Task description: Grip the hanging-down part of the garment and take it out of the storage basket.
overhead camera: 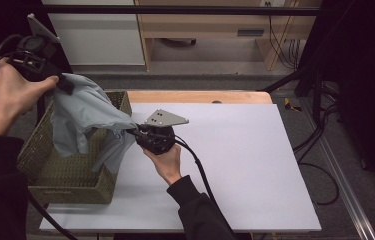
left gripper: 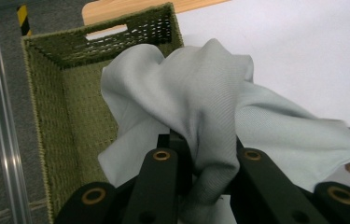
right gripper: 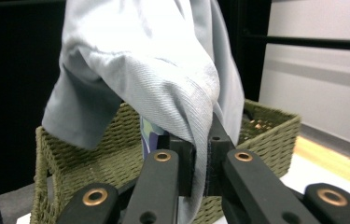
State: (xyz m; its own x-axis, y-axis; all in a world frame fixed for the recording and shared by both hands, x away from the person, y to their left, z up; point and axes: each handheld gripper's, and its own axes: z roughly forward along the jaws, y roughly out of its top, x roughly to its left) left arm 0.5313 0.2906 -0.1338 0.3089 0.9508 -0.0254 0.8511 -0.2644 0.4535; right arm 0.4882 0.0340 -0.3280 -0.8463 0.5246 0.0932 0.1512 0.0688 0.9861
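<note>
Cloth (overhead camera: 82, 117) hangs over my green basket (overhead camera: 40, 172) — left tool (overhead camera: 64, 82) and right tool (overhead camera: 131, 131) both clamp it; basket's floor bare.

Left hand (overhead camera: 6, 95): raised high at the table's left edge, wrapped round its gripper.
Left gripper (overhead camera: 65, 82): jaws closed on a fold of cloth (overhead camera: 82, 112).
Right hand (overhead camera: 165, 161): low over the table, forearm in a dark sleeve.
Right gripper (overhead camera: 131, 131): points left, jaws pinching the cloth's edge.
</note>
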